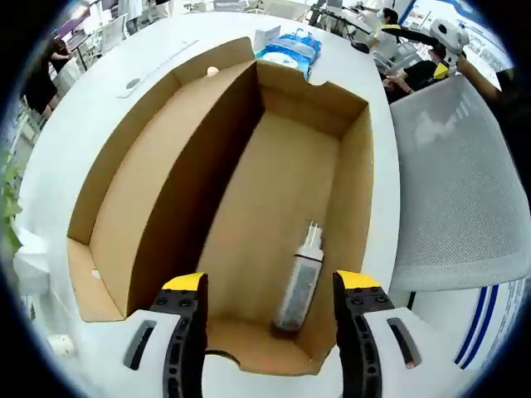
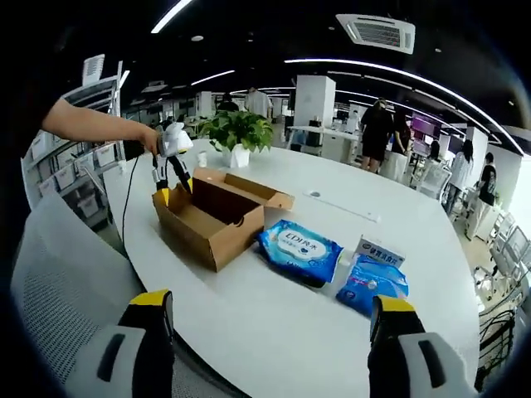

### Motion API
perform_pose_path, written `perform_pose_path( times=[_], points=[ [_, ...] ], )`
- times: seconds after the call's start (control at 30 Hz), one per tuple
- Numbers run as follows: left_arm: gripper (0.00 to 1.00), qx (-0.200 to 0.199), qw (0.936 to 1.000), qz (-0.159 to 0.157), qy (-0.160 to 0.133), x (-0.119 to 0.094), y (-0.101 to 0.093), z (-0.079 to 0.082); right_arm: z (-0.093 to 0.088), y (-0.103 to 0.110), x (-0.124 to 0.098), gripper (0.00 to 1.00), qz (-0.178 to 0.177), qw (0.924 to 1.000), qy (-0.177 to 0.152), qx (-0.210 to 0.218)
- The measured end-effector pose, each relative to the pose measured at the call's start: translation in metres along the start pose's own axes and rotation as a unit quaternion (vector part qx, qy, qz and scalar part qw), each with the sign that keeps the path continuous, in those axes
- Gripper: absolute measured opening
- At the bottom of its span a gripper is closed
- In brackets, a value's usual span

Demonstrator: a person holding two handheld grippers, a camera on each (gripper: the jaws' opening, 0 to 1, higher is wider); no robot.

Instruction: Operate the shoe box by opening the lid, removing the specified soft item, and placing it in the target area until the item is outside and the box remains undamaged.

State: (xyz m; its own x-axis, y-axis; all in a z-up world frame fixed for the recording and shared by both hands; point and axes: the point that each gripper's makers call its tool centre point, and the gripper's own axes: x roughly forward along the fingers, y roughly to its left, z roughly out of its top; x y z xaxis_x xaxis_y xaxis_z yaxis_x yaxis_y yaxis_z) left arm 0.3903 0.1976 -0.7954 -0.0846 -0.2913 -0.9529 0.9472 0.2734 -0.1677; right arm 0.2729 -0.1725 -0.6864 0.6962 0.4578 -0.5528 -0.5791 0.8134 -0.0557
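Fingers [image 1: 193, 290] on the left gripper [image 1: 270, 286] spread wide, nothing held, hovering right over the near end of the shoe box [image 1: 249, 215]. Same story on the right gripper [image 2: 270, 319]: parted, empty, hanging well back over the white tabletop [image 2: 274, 332] and not doing much.

Lid [image 1: 158, 157] already flipped open toward 9 o'clock in the left gripper view, standing up along the long side. Inside, a slim tube-looking thing [image 1: 300, 286] lying flat on the box floor at about 5 o'clock, hugging the right wall, nozzle end pointing up toward 12. Hard to say for sure that's the "soft item", but nothing else in there.

Tips for the grab, just a guess from here:
- Slide over toward 3 o'clock a touch so the tube sits between the fingers, not under the right one.
- Go straight down, keep off the cardboard wall, easy to dent or tear.
- Pinch the body across its narrow width, gently, since probably squishy.
- Lift clear of the rim before swinging out.

Out on the tabletop in the right gripper view: blue wipes pack [image 2: 299, 249] just beside the box at 4 o'clock, a second blue packet [image 2: 373, 286] and small white carton [image 2: 380, 249] past it. Bare tabletop nearer the camera looks like a decent drop zone.
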Motion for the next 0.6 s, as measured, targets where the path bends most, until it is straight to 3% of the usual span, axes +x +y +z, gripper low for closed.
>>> perform_pose_path(
  times=[0.13, 0.6],
  points=[
    [0.64, 0.013, 0.9997, -0.007, 0.021, 0.007, -0.003, 0.0, -0.003, 0.005, -0.001, 0.99, 0.006, 0.9997, -0.002, 0.025],
    [0.66, 0.039, 0.9963, -0.034, 0.068, 0.028, 0.0, -0.007, -0.017, 0.001, -0.008, 0.99, -0.015, 0.9993, 0.012, 0.032]
  ],
)
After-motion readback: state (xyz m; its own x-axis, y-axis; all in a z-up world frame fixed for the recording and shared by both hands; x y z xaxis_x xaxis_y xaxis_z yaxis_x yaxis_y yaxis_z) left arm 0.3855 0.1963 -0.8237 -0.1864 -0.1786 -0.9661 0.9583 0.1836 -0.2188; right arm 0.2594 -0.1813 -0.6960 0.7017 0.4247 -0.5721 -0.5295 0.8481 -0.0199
